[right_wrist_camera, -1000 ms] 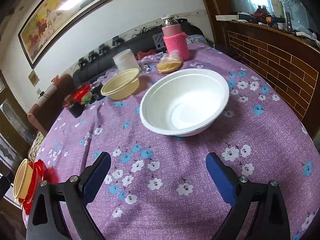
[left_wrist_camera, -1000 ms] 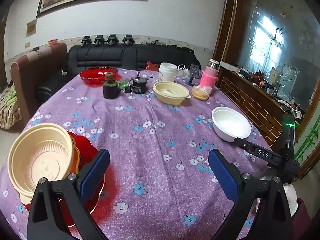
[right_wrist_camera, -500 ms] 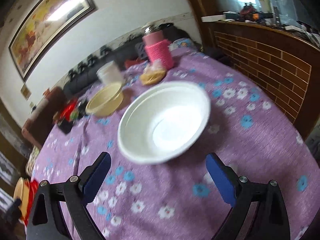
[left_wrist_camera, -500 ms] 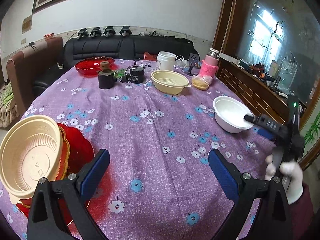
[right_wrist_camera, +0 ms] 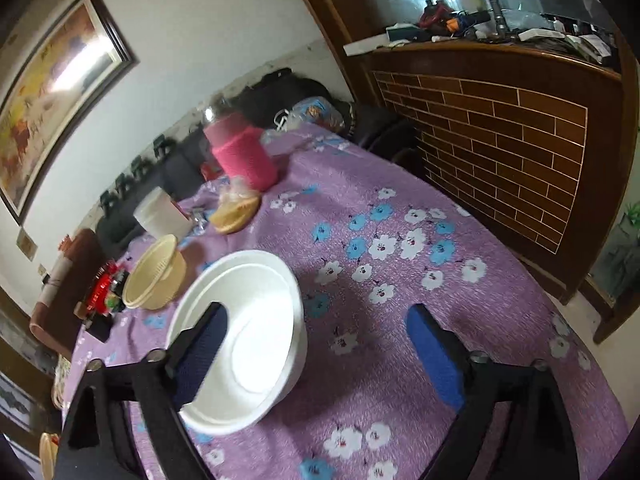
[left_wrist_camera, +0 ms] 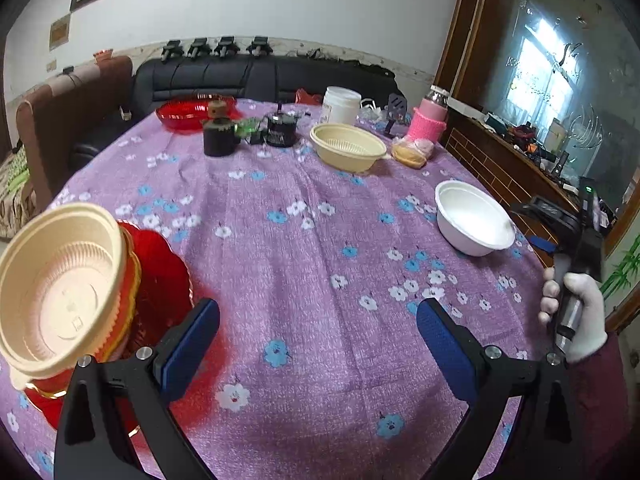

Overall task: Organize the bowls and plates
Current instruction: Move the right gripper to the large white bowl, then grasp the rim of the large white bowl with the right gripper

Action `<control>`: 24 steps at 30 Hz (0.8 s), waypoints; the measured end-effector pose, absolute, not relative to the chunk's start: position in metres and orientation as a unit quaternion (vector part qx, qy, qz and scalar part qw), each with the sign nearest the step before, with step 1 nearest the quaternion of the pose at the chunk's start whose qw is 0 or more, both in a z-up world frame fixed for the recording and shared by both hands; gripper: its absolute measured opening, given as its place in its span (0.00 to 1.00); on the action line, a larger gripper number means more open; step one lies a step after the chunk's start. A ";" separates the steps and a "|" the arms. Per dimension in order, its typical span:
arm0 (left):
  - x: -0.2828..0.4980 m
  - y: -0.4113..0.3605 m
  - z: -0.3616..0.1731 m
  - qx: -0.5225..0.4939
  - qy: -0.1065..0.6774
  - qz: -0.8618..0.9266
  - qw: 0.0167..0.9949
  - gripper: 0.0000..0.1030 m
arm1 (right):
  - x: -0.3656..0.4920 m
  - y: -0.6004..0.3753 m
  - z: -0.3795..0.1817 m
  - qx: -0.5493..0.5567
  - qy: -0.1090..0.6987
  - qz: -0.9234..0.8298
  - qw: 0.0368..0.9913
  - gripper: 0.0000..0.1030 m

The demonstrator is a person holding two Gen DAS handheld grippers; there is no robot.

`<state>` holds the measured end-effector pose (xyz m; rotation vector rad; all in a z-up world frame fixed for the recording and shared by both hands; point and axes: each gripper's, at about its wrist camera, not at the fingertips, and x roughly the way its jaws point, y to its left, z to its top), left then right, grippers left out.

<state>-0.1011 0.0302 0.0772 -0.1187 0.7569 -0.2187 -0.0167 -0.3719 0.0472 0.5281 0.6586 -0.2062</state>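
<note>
Right wrist: right gripper (right_wrist_camera: 316,354) agape, straddling white bowl's (right_wrist_camera: 256,320) rim.

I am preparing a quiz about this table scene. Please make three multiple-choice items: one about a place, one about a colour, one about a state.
1. Where does the beige bowl near the left gripper rest?
A. On a stack of red plates
B. Inside the white bowl
C. On the sofa

2. What colour is the knitted sleeve on the bottle?
A. Green
B. Pink
C. Black

3. What is the state of the right gripper?
A. Shut on the white bowl
B. Shut on nothing
C. Open, with one finger over the white bowl

Answers:
1. A: the red plates show under and beside the beige bowl.
2. B: the sleeve is pink in both views.
3. C: its jaws stand wide apart, and the left finger overlaps the white bowl, nothing clamped.
</note>
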 end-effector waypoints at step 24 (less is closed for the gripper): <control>-0.083 0.000 0.059 -0.049 0.399 -0.127 0.907 0.96 | 0.004 -0.242 0.003 0.183 0.407 0.216 0.868 0.15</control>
